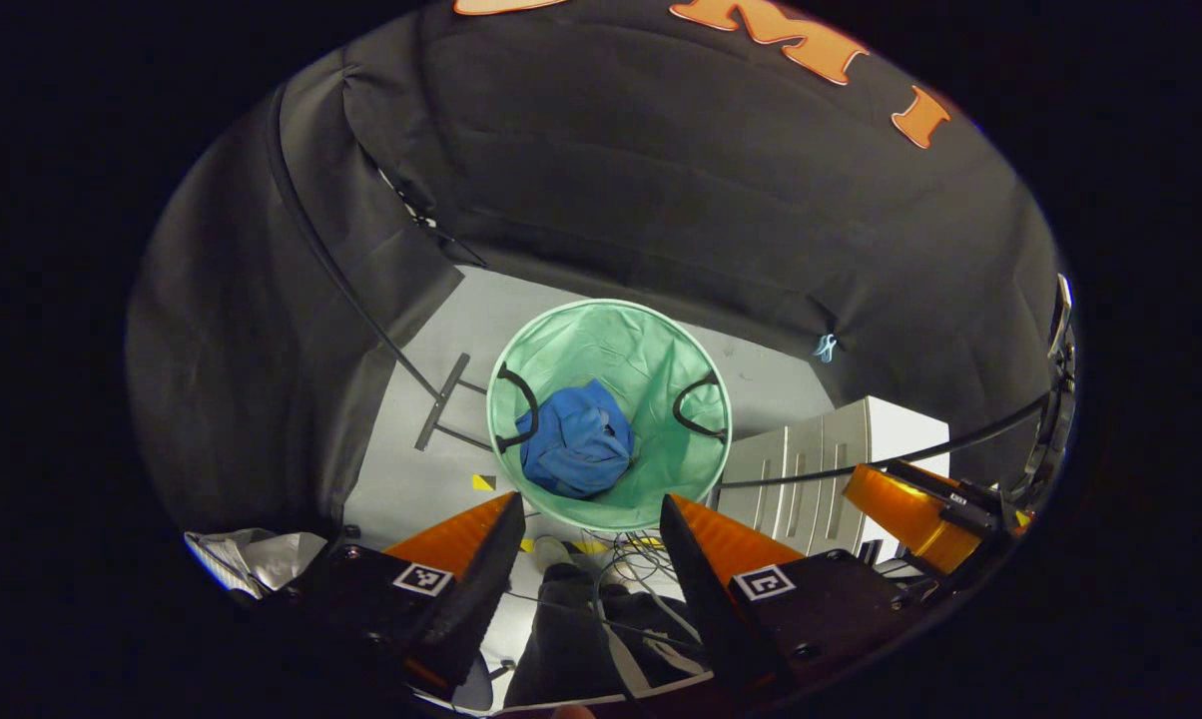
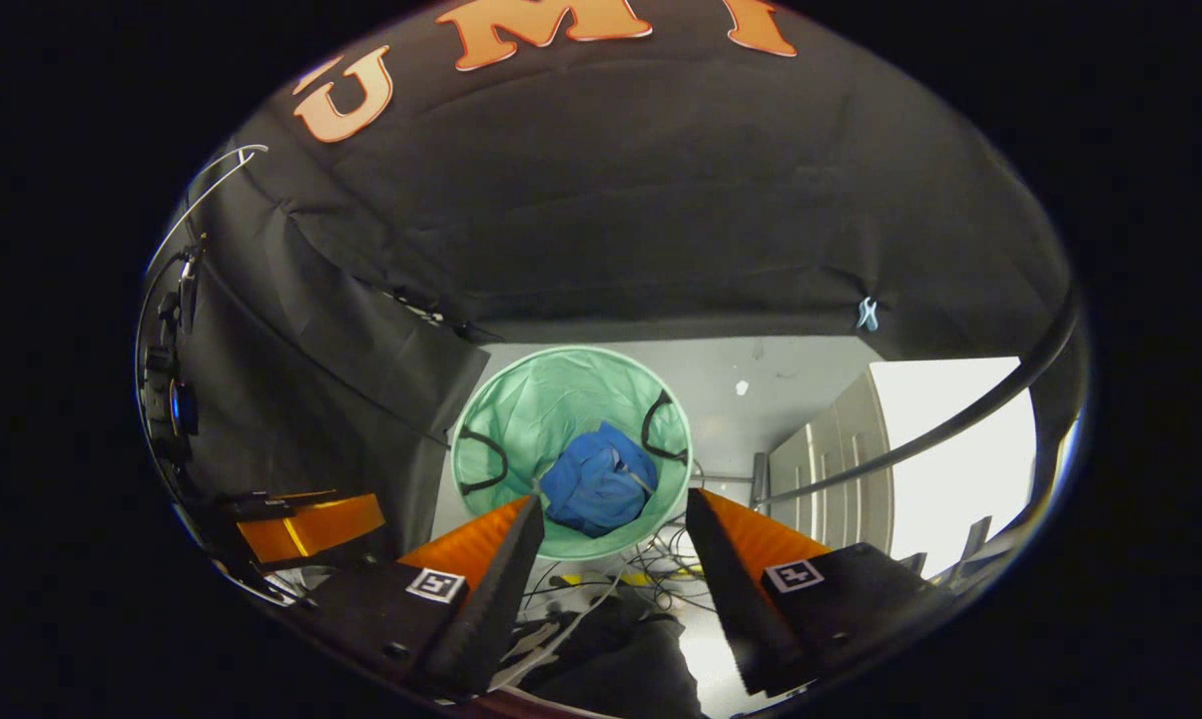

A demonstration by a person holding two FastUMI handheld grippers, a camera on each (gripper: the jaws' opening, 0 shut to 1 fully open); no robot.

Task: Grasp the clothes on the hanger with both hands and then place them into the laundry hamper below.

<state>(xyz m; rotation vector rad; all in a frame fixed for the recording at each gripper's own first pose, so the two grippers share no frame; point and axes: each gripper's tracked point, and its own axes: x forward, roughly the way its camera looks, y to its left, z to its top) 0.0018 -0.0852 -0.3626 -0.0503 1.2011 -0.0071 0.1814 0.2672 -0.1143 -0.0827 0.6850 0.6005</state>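
Both tongs are spread apart and hold nothing. In the left gripper view the left tongs (image 1: 586,519) point down with their orange fingers framing a gap, and in the right gripper view the right tongs (image 2: 611,519) do the same. In the left gripper view the right tongs also appear at the right edge as an orange finger, just beside the left pair and at about the same height.

Judging from this, the drop is made and the step in hand is the release and withdrawal. To do it well, I would keep both pairs spread until they are clear of the basket, lift them straight up together instead of sweeping sideways, and watch that no fold of cloth clings to the toothed inner faces of the fingers.

Just beyond the fingertips lies a tangle of cables on the pale floor (image 1: 421,479). Farther down stands the green laundry hamper (image 1: 651,340), round, with two black loop handles on its inner wall. The blue clothes (image 1: 576,439) lie crumpled on its bottom, wholly inside the rim, well below both tongs and roughly in line with the gap between each pair's fingers. Nothing hangs over the edge. A white drawer unit (image 1: 811,449) stands beside the hamper.
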